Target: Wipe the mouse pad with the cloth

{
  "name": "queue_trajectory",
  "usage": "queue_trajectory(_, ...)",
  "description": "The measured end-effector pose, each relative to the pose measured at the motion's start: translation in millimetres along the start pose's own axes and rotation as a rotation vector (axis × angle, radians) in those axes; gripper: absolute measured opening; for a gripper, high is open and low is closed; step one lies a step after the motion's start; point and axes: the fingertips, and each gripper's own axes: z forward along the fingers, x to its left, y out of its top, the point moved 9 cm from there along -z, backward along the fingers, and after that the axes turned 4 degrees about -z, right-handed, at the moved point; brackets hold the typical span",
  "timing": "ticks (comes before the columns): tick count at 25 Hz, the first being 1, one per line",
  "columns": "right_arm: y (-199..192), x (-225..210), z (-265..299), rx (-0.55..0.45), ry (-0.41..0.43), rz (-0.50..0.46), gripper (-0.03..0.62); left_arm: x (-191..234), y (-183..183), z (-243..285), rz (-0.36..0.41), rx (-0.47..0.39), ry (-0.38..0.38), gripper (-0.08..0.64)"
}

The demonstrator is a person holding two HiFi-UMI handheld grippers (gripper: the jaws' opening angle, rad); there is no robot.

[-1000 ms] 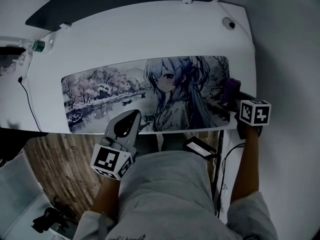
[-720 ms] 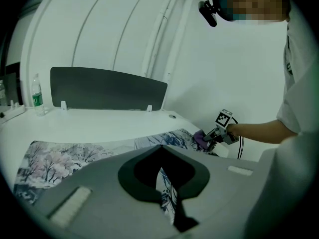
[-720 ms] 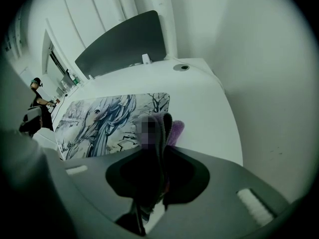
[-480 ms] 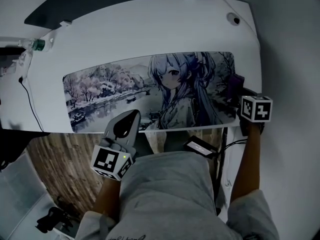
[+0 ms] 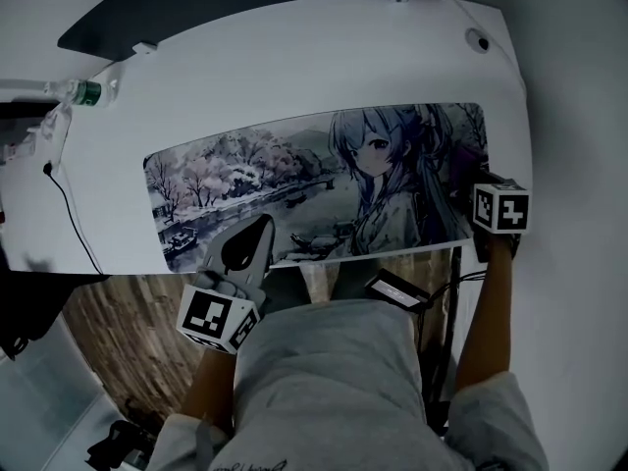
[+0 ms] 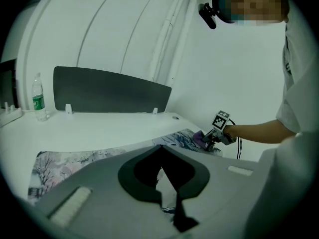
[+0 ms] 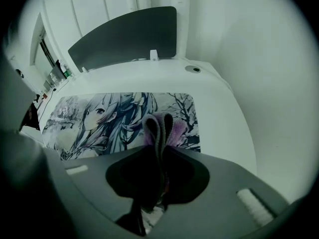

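The white table (image 5: 294, 57) carries the long printed mouse pad (image 5: 294, 180), which runs nearly the whole width along the near edge. The purple cloth (image 7: 159, 128) is bunched in a fold at the pad's right end, pinched firmly in the right claw (image 7: 157, 151). Whether it presses on the surface is unclear.

To wipe well, I would lower the fold until it flattens against the pad, then draw long, overlapping strokes leftwards. The left claw (image 5: 250, 243), pressed together on nothing at the pad's near edge, could pin the pad against sliding.
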Motion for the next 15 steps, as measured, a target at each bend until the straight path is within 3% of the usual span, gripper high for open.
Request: queue_trajectory(15, 12, 88, 12, -0.008, 0.023, 0.004, 0.080, 81, -23, -57, -0.032, 0.005, 0.002, 0.017)
